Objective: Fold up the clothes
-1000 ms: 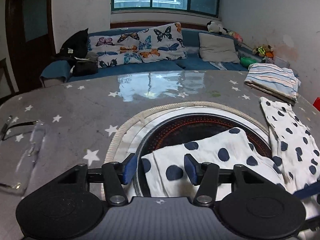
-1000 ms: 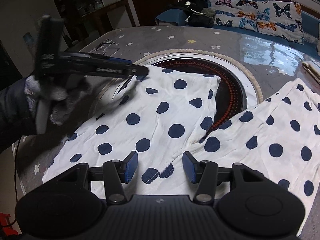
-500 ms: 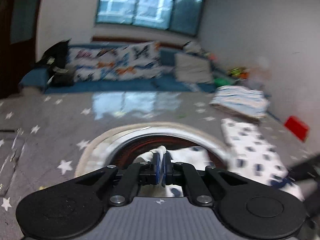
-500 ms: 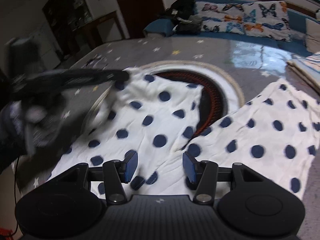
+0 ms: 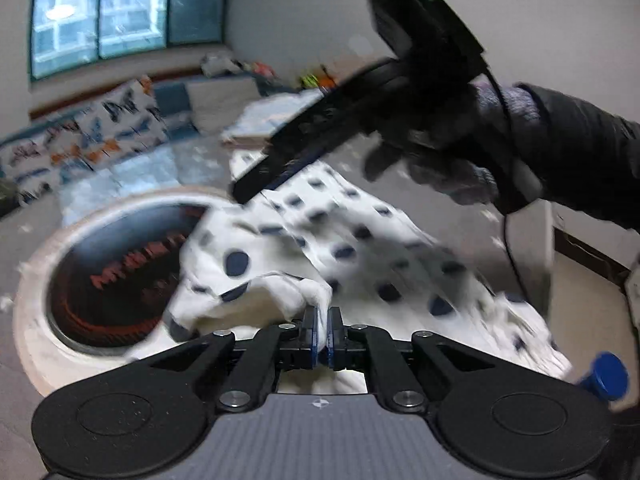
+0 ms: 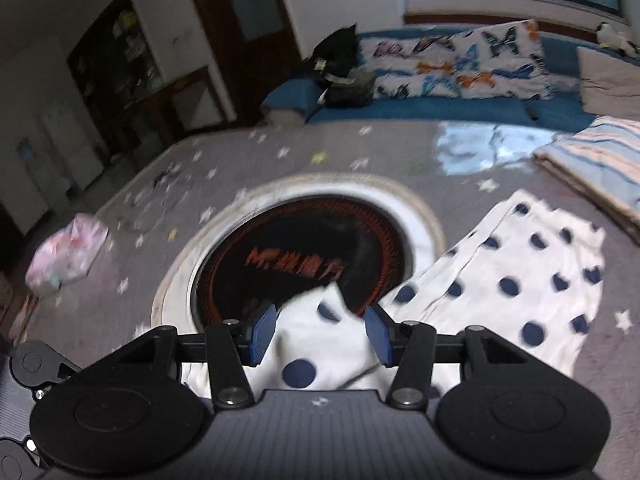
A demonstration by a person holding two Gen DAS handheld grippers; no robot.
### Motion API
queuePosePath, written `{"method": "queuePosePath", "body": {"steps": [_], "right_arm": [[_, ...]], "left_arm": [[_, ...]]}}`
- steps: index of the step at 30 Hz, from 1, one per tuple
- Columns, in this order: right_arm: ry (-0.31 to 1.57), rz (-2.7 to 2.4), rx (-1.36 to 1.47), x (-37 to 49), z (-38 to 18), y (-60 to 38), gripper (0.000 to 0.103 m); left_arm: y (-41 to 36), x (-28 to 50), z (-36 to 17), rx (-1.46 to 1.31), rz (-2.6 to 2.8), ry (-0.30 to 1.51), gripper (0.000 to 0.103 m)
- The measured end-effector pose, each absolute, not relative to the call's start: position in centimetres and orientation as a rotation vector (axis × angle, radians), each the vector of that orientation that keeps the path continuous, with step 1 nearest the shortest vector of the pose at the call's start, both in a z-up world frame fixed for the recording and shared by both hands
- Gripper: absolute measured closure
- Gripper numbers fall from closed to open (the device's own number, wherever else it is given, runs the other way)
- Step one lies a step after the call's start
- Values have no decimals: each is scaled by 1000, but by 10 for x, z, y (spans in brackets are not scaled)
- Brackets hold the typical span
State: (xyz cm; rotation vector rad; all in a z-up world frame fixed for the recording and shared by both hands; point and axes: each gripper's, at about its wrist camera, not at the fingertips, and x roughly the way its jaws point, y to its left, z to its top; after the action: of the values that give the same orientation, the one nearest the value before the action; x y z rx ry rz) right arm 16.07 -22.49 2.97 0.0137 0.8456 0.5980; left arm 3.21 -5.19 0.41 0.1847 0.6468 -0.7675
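While polka-dot cloth (image 5: 304,248) lies on star table (image 6: 280,168) by round inset (image 6: 304,256), my L gripper (image 5: 322,326) pinches its corner, R gripper (image 6: 320,334) jaws apart, empty. Mid-fold; next: lay corner across, flatten.

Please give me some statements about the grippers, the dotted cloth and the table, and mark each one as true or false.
1. The left gripper is shut on the polka-dot cloth. True.
2. The right gripper is clamped shut on the cloth. False: its jaws stand apart, with cloth lying between them unpinched.
3. A folded striped garment lies on the table beyond the dotted cloth. True.
4. The cloth covers the whole round black insert in the table. False: most of the insert shows bare.
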Motion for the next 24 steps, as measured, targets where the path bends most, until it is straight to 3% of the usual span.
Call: {"method": "queuePosePath", "body": {"steps": [5,8,10,17,20,24], "right_arm": [[896,612,-14,154,12,-220,52],[898,606,5,152,9,-225,52],[894,603,13,151,10,-228,52],[885,605,3,146,16,-234,52],[886,600,0,146,17,-236,52],[887,590,8,147,16,-240,52]], "left_arm": [[-38,33,16,128,-751,650,91],[-23,44,25,57,-660,641,80],[-15,60,25,1,-564,661,68],[-9,104,0,-48,-402,827,64],[-13,103,-5,-44,-421,838,68],[-16,107,-7,-39,-437,833,79]]}}
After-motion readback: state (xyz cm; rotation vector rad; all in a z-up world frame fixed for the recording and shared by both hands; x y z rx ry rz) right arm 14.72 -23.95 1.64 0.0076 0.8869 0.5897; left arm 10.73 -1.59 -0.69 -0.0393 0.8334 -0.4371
